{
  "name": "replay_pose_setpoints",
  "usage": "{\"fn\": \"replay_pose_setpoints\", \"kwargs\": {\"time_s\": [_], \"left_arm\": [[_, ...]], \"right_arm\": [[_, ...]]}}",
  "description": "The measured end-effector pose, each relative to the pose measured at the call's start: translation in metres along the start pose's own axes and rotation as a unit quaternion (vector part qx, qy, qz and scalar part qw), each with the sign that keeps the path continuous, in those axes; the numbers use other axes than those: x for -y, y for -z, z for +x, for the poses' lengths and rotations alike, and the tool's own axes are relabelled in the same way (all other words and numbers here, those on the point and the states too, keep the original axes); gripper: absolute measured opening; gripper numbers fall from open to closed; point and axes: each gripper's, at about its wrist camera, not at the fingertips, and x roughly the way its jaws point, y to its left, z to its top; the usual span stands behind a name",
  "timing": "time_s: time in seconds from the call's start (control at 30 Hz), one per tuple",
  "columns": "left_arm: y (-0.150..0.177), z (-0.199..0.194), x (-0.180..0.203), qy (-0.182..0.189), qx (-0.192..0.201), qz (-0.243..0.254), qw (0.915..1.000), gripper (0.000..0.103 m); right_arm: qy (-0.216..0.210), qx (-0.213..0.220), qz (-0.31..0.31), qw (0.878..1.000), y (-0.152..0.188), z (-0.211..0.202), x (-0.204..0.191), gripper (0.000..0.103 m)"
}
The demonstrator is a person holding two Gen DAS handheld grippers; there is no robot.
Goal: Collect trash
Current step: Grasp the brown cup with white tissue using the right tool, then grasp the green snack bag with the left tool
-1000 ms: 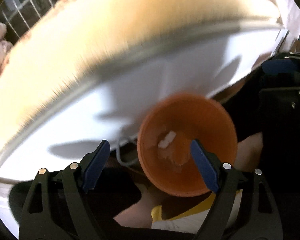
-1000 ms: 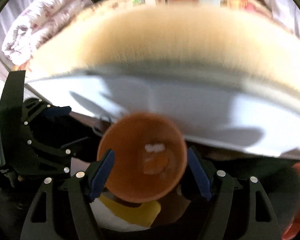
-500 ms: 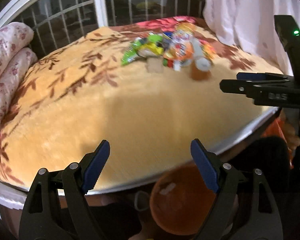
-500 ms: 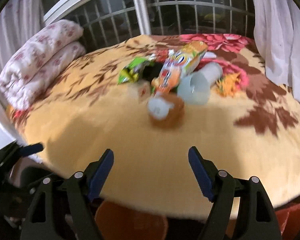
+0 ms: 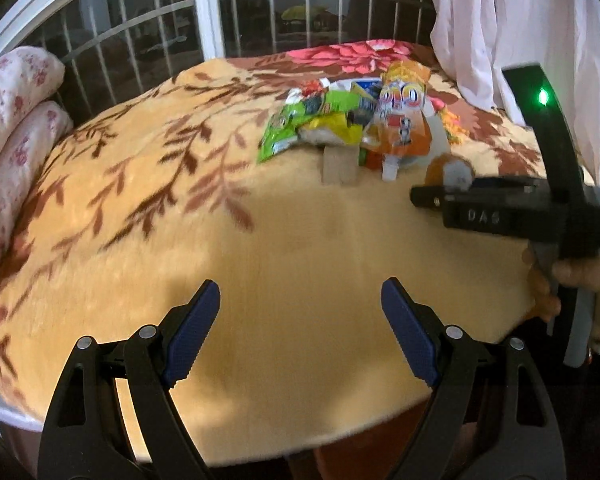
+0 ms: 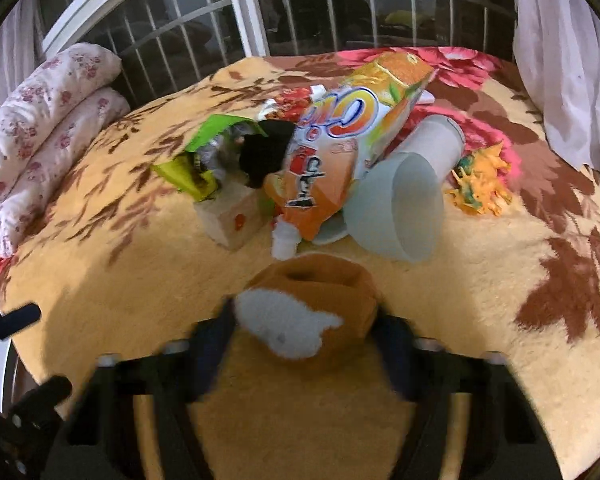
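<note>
Now our left tool hovers spread and empty over the bed; our right tool (blurred) straddles the orange plush piece, unclosed. Closing mid-motion could nudge it into the trash pile just beyond.

The blanket is golden yellow with brown leaf sprigs and pink-red flowers. The juice pouch is orange with white and red print; the snack wrapper is lime green. The plush toy is orange-brown with a white patch. The folded quilt is white with small pink flowers. The left gripper's pads are blue.
</note>
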Motion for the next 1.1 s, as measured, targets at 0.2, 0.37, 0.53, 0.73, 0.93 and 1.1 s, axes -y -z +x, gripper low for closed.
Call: {"fn": "replay_pose_setpoints", "kwargs": {"time_s": [0.2, 0.37, 0.53, 0.73, 0.93, 1.1], "left_arm": [[-0.046, 0.035, 0.005, 0.036, -0.006, 0.000, 0.9993, 0.081], [-0.090, 0.056, 0.012, 0.064, 0.010, -0.017, 0.9978, 0.081], [-0.116, 0.088, 0.014, 0.046, -0.003, -0.027, 0.9986, 0.081], [-0.127, 0.116, 0.014, -0.005, -0.005, -0.012, 0.9999, 0.078], [-0.125, 0.121, -0.003, -0.013, 0.003, -0.044, 0.9989, 0.035], [-0.114, 0.069, -0.010, -0.004, 0.044, -0.055, 0.9975, 0.032]], "right_arm": [[-0.021, 0.020, 0.029, 0.999, 0.005, -0.008, 0.023, 0.023], [-0.036, 0.029, 0.051, 0.998, 0.021, -0.025, 0.043, 0.023], [-0.056, 0.033, 0.064, 0.996, 0.030, -0.032, 0.054, 0.024], [-0.063, 0.038, 0.062, 0.995, 0.030, -0.029, 0.057, 0.024], [-0.063, 0.044, 0.060, 0.995, 0.031, -0.029, 0.057, 0.024], [-0.060, 0.050, 0.058, 0.995, 0.030, -0.041, 0.051, 0.024]]}}
